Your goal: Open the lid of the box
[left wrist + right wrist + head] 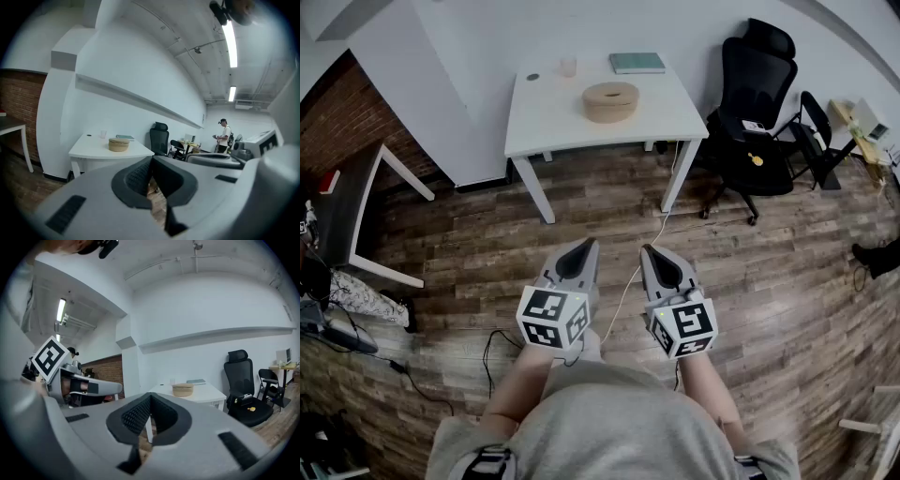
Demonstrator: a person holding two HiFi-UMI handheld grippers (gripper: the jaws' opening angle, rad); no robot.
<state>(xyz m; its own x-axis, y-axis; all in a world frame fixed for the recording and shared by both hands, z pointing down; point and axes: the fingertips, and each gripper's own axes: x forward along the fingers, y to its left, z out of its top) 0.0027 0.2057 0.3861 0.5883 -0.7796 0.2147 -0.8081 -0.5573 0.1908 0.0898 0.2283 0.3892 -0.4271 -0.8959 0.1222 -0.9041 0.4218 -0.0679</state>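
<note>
The white table [534, 117] stands well ahead of me, across the wood floor [750, 281]. My left gripper [584, 246] and right gripper [652, 251] hang side by side near my body, both pinched closed on nothing. The round box [610, 101] sits on that table, its lid [610, 91] on.

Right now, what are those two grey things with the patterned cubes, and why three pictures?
A person holds two grabbing tools, one in each hand. The left tongs and the right tongs are both shut and hold nothing. The head view comes from a camera on the person's head, looking down. The other two come from cameras riding on each tool, looking along its tongs. Ahead stands a white table with a round box, lid on, a cup and a book.
</note>
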